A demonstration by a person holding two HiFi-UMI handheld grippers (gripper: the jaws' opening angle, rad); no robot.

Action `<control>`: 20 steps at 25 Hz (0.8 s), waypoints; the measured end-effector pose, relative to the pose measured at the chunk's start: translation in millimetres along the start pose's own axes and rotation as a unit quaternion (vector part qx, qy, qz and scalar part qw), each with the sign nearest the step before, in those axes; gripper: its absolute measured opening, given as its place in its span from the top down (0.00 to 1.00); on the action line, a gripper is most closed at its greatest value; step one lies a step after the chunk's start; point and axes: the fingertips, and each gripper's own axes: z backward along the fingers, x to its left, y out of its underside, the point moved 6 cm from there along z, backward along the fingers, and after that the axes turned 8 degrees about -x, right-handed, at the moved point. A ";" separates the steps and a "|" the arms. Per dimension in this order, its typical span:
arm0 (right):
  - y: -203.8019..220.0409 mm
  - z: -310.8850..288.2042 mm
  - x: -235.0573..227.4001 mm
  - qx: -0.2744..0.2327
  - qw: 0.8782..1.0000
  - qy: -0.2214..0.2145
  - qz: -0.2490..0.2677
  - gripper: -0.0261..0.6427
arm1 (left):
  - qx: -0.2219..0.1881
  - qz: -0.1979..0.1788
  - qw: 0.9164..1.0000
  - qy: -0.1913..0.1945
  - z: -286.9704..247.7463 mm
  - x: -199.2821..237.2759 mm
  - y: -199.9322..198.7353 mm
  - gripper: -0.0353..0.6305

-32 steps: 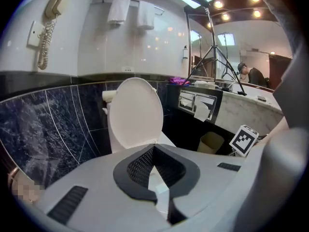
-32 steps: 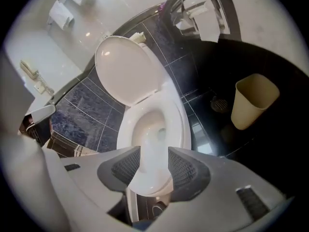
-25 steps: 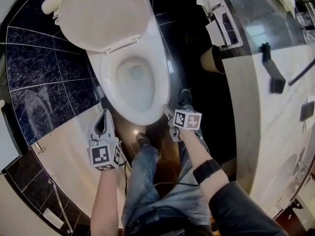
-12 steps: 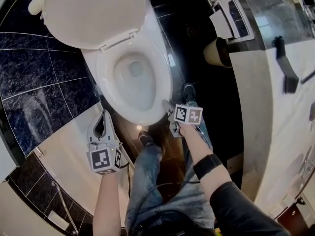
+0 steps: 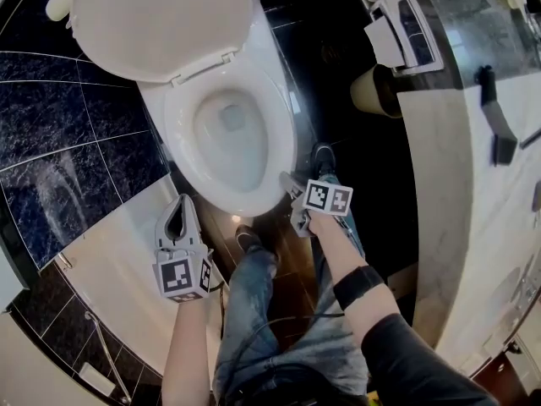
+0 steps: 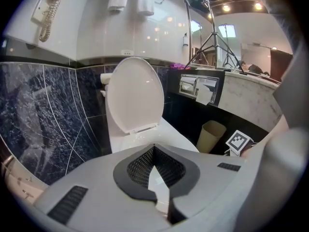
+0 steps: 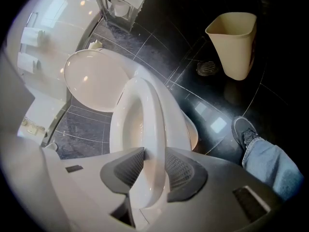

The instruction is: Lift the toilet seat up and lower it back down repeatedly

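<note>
The toilet seat (image 5: 180, 138) lies down around the bowl, just above the middle of the head view. The lid (image 5: 161, 24) stands raised behind it at 11 o'clock.

The right tongs (image 5: 287, 184) meet the seat's front rim at its 5 o'clock edge. In the right gripper view the right tongs (image 7: 154, 154) have just been closing with that rim between them, and both ribbed pads (image 7: 131, 164) seem to press on it, one from each side. Whether the rim has come off the bowl at all is hard to judge from this angle.

The left tongs (image 5: 181, 200) hang at the bowl's 7 o'clock, apart from it. They are clenched tip to tip on nothing, as the left gripper view (image 6: 153, 148) shows.

A beige waste bin (image 5: 372, 91) stands on the dark floor (image 5: 338, 49) at the bowl's 2 o'clock.
</note>
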 end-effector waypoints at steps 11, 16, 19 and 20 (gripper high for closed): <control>-4.7 5.6 5.1 0.007 1.000 -0.006 -0.007 0.75 | 0.016 0.005 1.000 0.002 2.3 -4.8 3.0 0.95; -11.3 20.9 22.2 0.015 1.000 -0.011 -0.007 0.75 | 0.018 0.003 1.000 0.006 9.2 -11.0 0.2 0.95; -18.5 34.0 37.4 0.021 1.000 -0.014 -0.008 0.76 | 0.020 0.000 1.000 0.011 18.4 -18.4 -6.7 0.95; -21.4 38.9 43.2 0.022 1.000 -0.015 -0.009 0.76 | 0.022 0.002 1.000 0.014 22.4 -21.3 -10.2 0.95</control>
